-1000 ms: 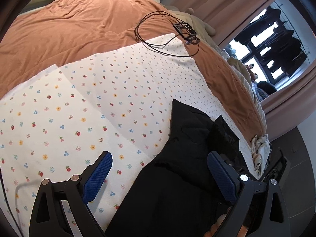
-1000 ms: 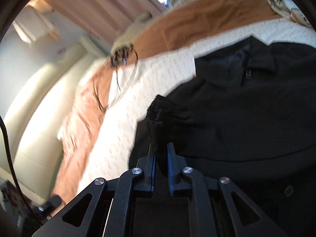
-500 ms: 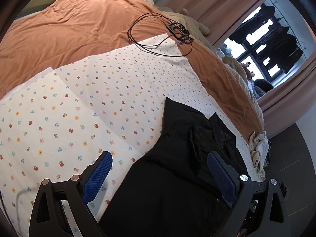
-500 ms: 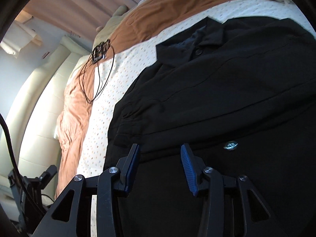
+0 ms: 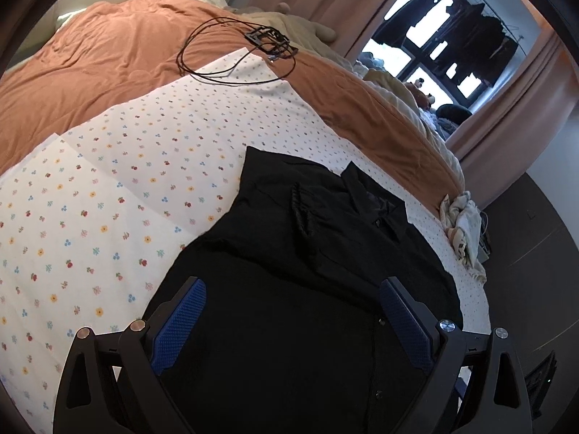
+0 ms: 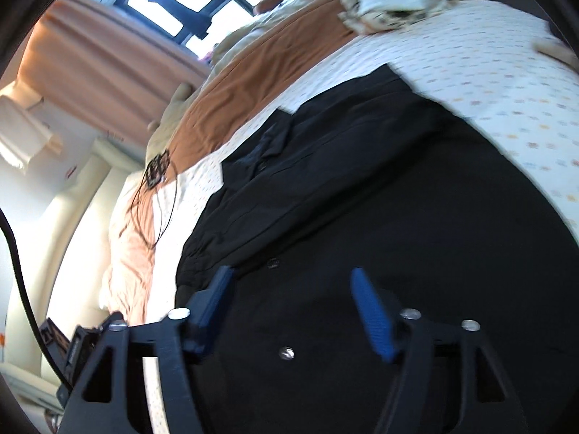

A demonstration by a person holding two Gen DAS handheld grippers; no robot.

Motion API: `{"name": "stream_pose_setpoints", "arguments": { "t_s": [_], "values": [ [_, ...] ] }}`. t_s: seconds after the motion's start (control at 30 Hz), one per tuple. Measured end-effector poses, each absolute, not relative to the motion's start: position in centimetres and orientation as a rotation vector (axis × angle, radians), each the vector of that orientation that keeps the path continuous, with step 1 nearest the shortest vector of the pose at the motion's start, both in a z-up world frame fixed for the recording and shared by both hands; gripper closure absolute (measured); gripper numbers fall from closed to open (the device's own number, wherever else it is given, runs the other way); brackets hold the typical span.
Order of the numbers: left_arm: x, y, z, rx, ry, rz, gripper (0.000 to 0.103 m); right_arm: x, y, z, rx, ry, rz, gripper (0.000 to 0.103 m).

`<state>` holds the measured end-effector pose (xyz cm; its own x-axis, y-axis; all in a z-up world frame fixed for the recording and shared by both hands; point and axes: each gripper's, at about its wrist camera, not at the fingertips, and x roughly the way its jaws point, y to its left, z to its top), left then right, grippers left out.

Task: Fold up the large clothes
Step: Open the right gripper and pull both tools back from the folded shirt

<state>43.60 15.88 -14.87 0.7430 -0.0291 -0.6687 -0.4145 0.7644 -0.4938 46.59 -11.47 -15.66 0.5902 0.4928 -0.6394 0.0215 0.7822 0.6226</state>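
Currently I see one black shirt [image 5: 307, 289] lying flat on the floral sheet [image 5: 108, 199], atop the orange blanket [image 5: 108, 65]. No containers visible. Left gripper [image 5: 291, 320] wide, nothing held. Right gripper [image 6: 291, 309] jaws opening, nothing btwn. One cable coil [image 5: 231, 50].

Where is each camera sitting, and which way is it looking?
Left wrist: sits on the left gripper, looking down along its open blue fingers over the black shirt on the flowery sheet, toward the window.
Right wrist: sits on the right gripper, tilted, looking down across the black shirt; its jaws are opening with nothing between them.
Both see: the shirt, the sheet, the orange blanket, the black cable. No hand shows.
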Motion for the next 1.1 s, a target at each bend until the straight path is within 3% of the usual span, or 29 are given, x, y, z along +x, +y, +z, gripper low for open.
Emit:
{"name": "stream_pose_setpoints", "arguments": {
  "t_s": [0.03,0.1,0.27,0.97,1.1],
  "values": [
    [43.2,15.3,-15.0,-0.665,0.72,0.224,0.006,46.1,-12.3,-15.7,0.646,0.906,0.285,0.027],
    [42.1,14.6,-15.4,-0.667,0.725,0.2,0.006,45.4,-13.7,-15.8,0.671,0.902,0.27,0.011],
    [39.0,14.2,-15.4,-0.647,0.751,0.188,0.006,43.2,-16.7,-16.3,0.739,0.895,0.243,0.0],
    [23.5,17.0,-12.5,-0.602,0.731,0.246,0.006,32.3,-24.9,-14.3,0.634,0.862,0.19,0.0],
    [21.5,17.6,-13.3,-0.599,0.775,0.208,0.015,30.1,-27.7,-13.4,0.624,0.847,0.175,0.0]
  ]
}}
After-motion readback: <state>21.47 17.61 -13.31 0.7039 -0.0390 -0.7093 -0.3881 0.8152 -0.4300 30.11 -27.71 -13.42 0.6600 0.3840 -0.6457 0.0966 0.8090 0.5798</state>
